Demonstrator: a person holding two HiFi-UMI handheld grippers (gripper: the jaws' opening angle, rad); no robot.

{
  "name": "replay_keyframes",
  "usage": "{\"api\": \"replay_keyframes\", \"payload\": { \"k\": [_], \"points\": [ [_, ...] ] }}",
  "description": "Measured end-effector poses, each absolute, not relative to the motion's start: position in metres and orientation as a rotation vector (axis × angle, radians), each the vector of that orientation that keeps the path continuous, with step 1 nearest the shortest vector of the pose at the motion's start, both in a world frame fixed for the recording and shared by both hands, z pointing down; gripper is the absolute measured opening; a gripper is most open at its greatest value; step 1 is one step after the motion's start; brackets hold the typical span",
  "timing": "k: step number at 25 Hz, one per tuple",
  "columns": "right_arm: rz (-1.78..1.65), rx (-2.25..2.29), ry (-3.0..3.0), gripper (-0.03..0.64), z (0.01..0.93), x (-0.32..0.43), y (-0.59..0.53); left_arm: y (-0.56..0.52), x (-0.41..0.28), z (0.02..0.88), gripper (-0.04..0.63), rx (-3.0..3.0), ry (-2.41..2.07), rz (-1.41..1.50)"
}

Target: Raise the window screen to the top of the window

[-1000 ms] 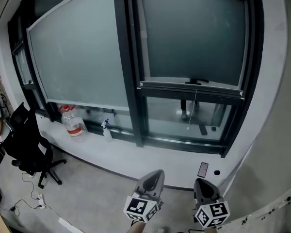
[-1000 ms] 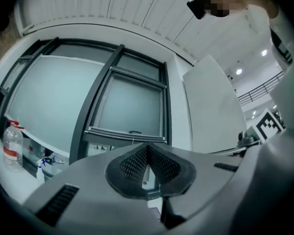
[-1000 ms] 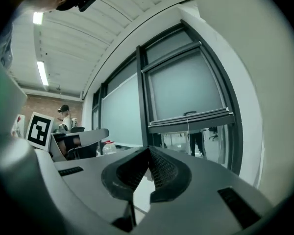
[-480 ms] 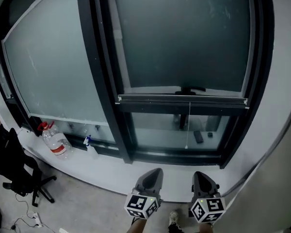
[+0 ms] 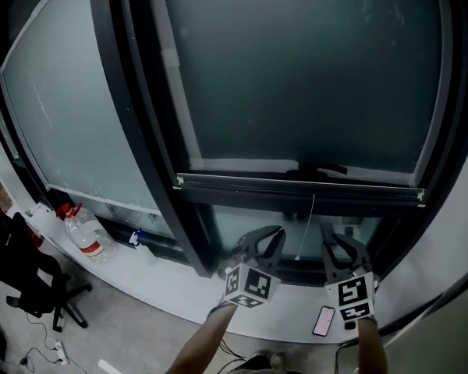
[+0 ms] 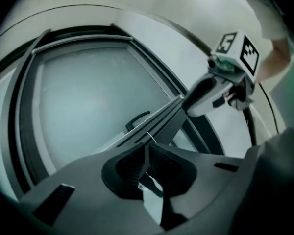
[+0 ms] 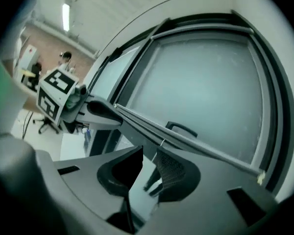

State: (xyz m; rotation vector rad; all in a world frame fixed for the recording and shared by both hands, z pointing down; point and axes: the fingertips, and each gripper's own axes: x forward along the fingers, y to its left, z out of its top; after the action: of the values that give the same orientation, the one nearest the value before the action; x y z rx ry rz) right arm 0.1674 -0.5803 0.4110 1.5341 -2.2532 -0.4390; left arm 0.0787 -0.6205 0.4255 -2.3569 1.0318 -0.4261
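The dark window screen (image 5: 296, 68) covers the upper pane, and its bottom bar (image 5: 242, 184) runs across the window at mid height. A black handle (image 5: 321, 168) sits on the bar, and a thin pull cord (image 5: 310, 216) hangs below it. Both grippers are held level just under the bar. My left gripper (image 5: 261, 236) (image 6: 146, 155) has its pads almost together, just starting to part, with nothing between them. My right gripper (image 5: 343, 236) (image 7: 148, 163) is to the right of the cord. Its jaws stand a little apart and hold nothing. The bar (image 6: 152, 124) (image 7: 201, 143) lies just beyond both sets of tips.
A white sill (image 5: 152, 283) runs under the window. A large water bottle (image 5: 84, 236) and a small spray bottle (image 5: 136, 236) stand on it at the left, and a phone (image 5: 324, 320) lies on it at the right. A black office chair (image 5: 23, 279) stands at the lower left.
The window has come much closer. Both grippers have moved forward from the bottom of the head view to just beneath the screen's bottom bar.
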Motion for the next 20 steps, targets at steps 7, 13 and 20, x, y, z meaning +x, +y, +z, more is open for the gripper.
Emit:
{"api": "replay_keyframes", "payload": {
  "k": [7,13,20],
  "points": [
    [-0.856,1.101,-1.774,0.074,0.387,0.182,-0.669,-0.708,0.093,0.41,0.124,-1.961,0.76,-0.863],
    [-0.797,0.835,-1.557,0.074,0.414,0.212,-0.696,-0.746,0.071,0.415,0.09,-1.808,0.699,-1.102],
    [-0.733,0.83,-1.509,0.073,0.421,0.231,-0.709,-0.749,0.061,0.415,0.025,-1.819,0.672,-1.111]
  ]
}}
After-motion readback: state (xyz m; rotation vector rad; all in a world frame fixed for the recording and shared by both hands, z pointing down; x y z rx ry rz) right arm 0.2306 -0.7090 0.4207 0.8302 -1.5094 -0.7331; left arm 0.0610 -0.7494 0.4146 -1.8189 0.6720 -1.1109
